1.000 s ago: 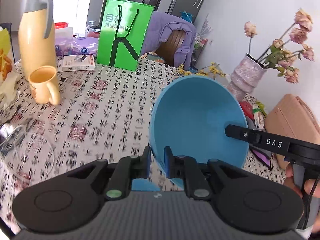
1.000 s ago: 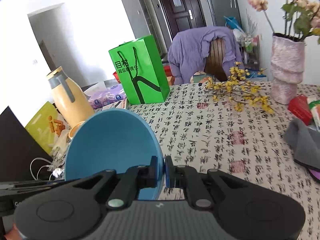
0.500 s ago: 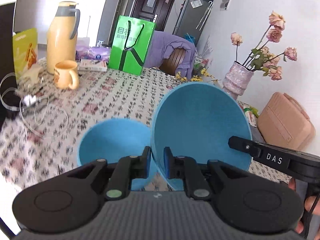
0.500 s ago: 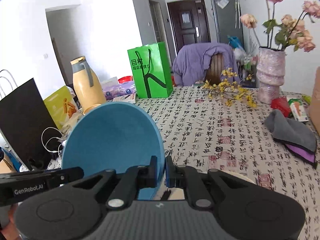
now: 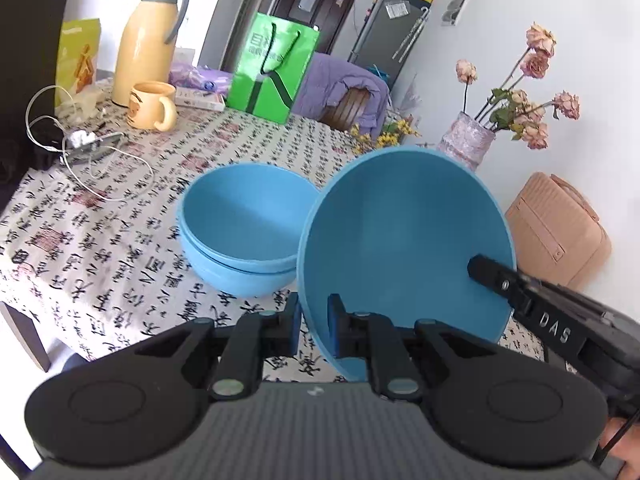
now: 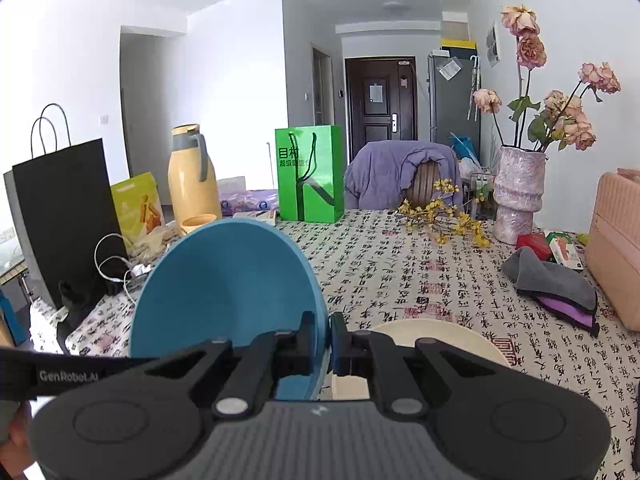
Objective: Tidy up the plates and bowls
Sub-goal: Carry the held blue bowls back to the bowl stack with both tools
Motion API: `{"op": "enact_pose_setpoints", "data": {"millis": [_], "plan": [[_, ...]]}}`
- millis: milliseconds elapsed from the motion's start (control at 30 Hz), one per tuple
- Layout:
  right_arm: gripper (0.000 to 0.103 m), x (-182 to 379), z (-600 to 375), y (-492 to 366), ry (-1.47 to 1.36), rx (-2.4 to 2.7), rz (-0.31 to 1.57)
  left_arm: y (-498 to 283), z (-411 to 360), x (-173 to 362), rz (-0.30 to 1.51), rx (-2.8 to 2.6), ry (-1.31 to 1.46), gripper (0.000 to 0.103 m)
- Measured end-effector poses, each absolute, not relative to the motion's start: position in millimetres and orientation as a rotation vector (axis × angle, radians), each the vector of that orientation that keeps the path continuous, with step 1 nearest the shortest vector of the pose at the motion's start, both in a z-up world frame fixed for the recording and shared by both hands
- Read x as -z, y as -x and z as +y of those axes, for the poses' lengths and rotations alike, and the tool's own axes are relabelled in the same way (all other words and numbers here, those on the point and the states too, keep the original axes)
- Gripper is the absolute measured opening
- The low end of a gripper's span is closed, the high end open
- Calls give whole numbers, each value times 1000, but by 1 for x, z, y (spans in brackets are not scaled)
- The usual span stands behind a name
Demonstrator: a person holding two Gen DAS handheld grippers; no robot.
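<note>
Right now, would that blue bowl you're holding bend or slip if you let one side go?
Probably stiff: the held bowl keeps its round shape though both grippers pinch only its rim. It looks smooth, so it might slip or swing. Likely light, like plastic.

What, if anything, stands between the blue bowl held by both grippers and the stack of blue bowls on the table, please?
Nothing visible does. The held blue bowl, clamped at its rim by the left gripper and the right gripper, hangs tilted just beside the stacked blue bowls. The stack's top bowl is empty, and only bare tablecloth lies around it.
</note>
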State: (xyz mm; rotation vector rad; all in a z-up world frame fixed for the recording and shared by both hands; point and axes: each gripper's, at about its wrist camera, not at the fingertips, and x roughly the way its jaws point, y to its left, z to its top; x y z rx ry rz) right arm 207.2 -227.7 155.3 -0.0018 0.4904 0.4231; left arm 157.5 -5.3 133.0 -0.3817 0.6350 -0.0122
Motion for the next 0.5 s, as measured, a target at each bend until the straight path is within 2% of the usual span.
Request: {"op": "enact_pose_setpoints", "data": {"millis": [500], "plan": [[8, -166, -193, -260, -59, -486, 505, -195, 38, -153, 553, -22, 391, 12]]}}
